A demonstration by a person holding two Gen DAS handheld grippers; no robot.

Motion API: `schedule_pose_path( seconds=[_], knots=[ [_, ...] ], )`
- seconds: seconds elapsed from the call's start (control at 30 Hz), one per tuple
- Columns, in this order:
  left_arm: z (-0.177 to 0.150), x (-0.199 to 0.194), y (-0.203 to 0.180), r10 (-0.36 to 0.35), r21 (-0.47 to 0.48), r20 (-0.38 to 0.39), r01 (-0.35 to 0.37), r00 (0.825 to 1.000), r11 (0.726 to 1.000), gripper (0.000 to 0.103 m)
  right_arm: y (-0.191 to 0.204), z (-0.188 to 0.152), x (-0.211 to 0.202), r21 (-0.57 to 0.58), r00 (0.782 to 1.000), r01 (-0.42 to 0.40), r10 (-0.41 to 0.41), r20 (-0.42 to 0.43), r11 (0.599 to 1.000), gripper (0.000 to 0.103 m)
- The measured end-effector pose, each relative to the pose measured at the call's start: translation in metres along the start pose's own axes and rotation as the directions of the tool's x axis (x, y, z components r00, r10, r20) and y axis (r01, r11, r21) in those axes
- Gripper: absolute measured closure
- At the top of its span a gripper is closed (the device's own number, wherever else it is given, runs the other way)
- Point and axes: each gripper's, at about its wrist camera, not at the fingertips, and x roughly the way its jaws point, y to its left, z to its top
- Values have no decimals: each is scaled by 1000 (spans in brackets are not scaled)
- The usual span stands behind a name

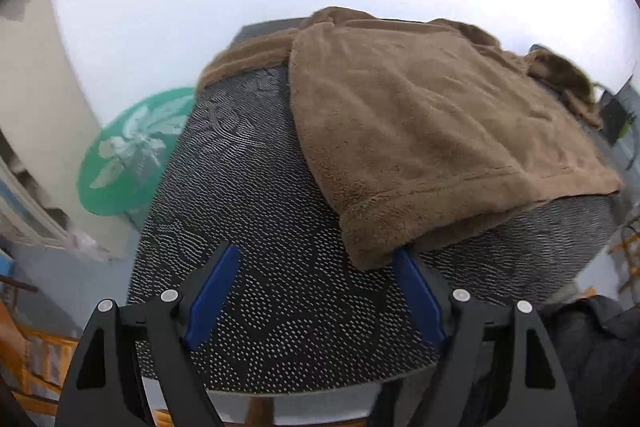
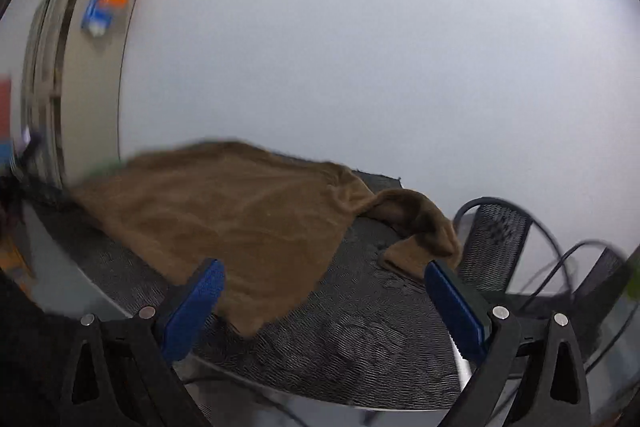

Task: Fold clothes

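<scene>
A: Where are your fingers right now?

B: My left gripper (image 1: 316,267) has its 2 blue pads spread wide with nothing pinched between them. The pad on the right side of my left view sits just at the near corner of the brown garment (image 1: 432,131); its tip is tucked at the hem there, though I cannot tell if it touches.

A: And the other one?

B: My right gripper (image 2: 320,287) is spread wide too, grasping nothing. Between its pads I see the near edge of the brown garment (image 2: 224,223) and the dark patterned mat (image 2: 360,347) beneath it.

A: So where does the garment lie?

B: Flat on that dark patterned mat (image 1: 256,267), which covers a table. In the left view it fills the right and far part of the mat, with 1 sleeve (image 1: 244,57) stretched along the far edge. In the right view another sleeve (image 2: 420,227) lies crumpled and bent near the mat's right side.

A: What else is around?

B: A green round tabletop (image 1: 132,155) to the left of the mat, and a black mesh chair (image 2: 500,243) to the right, against a plain pale wall (image 2: 360,67)
</scene>
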Motion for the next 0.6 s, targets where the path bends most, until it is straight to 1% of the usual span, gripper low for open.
schedule_pose_path(
  seconds=[0.07, 0.1, 0.13, 0.2, 0.27, 0.37, 0.4, 0.5, 0.57, 0.6],
  knots=[
    [0, 3, -6, 18, 3, 13, -18, 1000, 1000, 20, 24, -10, 22, -123, 997, 5, -14, -74, 992, 2],
    [0, 4, -8, 14, -5, 17, -14, 1000, 1000, 20, 39, -17, 36, -196, 994, 0, -22, -111, 981, 2],
    [2, 6, -10, 6, -19, 24, -5, 1000, 1000, 20, 53, -24, 49, -257, 991, 5, -39, -128, 966, 2],
    [7, 8, -12, -7, -50, 43, 10, 999, 999, 20, 70, -31, 68, -311, 988, 4, -51, -145, 950, 2],
    [13, 11, -14, -12, -82, 65, 17, 998, 996, 20, 76, -33, 84, -309, 987, 2, -51, -152, 951, 2],
    [21, 17, -15, 10, -126, 88, 1, 996, 992, 20, 75, -35, 107, -299, 979, 35, -93, -182, 954, 2],
    [22, 20, -16, 13, -136, 92, 0, 996, 991, 20, 73, -35, 109, -286, 980, 38, -91, -177, 958, 2],
    [24, 25, -12, 14, -190, 101, 5, 995, 982, 20, 64, -29, 109, -215, 984, 49, -84, -158, 975, 2],
    [24, 26, -9, 2, -235, 111, 24, 994, 972, 20, 59, -25, 112, -165, 985, 76, -100, -142, 983, 2],
    [24, 27, -8, -5, -255, 116, 35, 993, 966, 20, 58, -25, 115, -140, 983, 81, -102, -150, 987, 2]
  ],
)
